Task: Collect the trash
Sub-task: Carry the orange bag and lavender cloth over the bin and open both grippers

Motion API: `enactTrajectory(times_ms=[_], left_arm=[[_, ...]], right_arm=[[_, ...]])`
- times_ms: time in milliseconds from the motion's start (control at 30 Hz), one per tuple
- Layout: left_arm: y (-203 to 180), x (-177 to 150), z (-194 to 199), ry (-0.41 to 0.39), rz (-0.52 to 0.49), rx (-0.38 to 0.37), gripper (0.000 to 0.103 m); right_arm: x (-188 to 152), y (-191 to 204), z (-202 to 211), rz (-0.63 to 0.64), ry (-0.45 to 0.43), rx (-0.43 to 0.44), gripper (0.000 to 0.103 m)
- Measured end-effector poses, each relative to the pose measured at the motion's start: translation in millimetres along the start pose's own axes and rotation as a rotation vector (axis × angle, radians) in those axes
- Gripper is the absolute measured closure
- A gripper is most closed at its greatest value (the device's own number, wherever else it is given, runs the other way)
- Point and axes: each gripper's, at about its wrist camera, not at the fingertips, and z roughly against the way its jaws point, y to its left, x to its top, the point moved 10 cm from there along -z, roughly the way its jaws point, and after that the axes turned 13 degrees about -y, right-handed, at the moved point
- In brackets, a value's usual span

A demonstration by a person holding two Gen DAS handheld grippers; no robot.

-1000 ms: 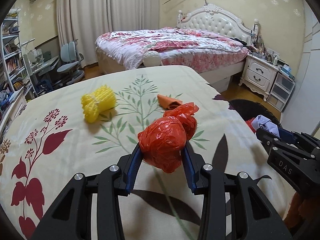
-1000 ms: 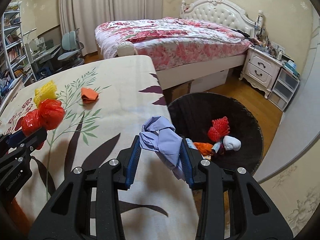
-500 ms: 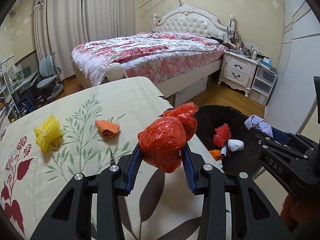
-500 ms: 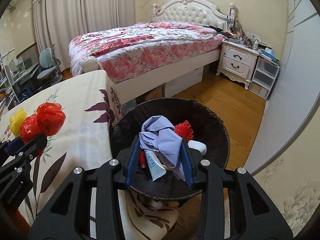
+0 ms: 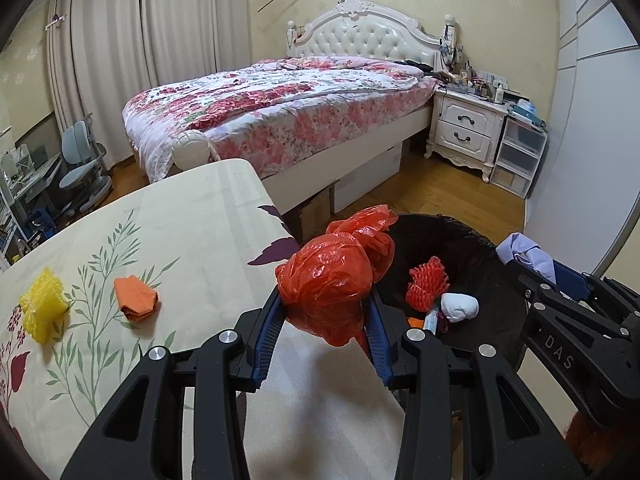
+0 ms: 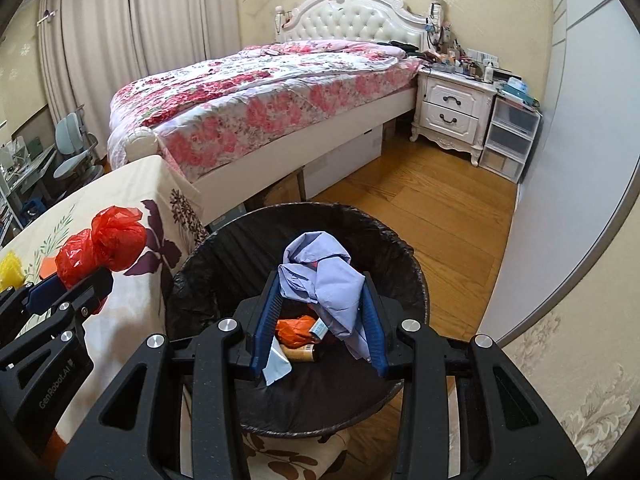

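Note:
My left gripper (image 5: 324,316) is shut on a crumpled red plastic bag (image 5: 332,280) and holds it above the table's right edge, beside the bin. The bag also shows in the right wrist view (image 6: 100,244). My right gripper (image 6: 320,300) is shut on a crumpled pale blue wrapper (image 6: 320,276) and holds it directly over the black-lined trash bin (image 6: 404,280). The bin (image 5: 472,248) holds red foam netting (image 5: 426,284), a white wad (image 5: 460,307) and other scraps. A yellow foam net (image 5: 42,310) and an orange crumpled piece (image 5: 134,298) lie on the table.
The table wears a cream cloth with leaf and flower prints (image 5: 180,232). A bed with a floral cover (image 5: 280,108) stands behind it. A white nightstand (image 5: 468,128) and plastic drawers (image 5: 518,156) are at the right. Wooden floor (image 6: 420,208) surrounds the bin.
Both grippers swung right, away from the table. The right one carried the blue wrapper over the bin. The left one brought the red bag to the table's edge near the bin.

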Motion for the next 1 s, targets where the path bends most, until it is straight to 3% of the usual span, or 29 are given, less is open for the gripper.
enactTrajectory(times_ms=[900,1000], left_arm=[[-23,2,-34,0.031,-0.032,-0.014,0.062],[-24,3,-35,0.029,-0.034,-0.015,0.056]], right_arm=[[-4,-17,-33,-0.026,0.041,-0.029,0.065],[-4,-19,-33,-0.027,0.039,-0.032,0.064]])
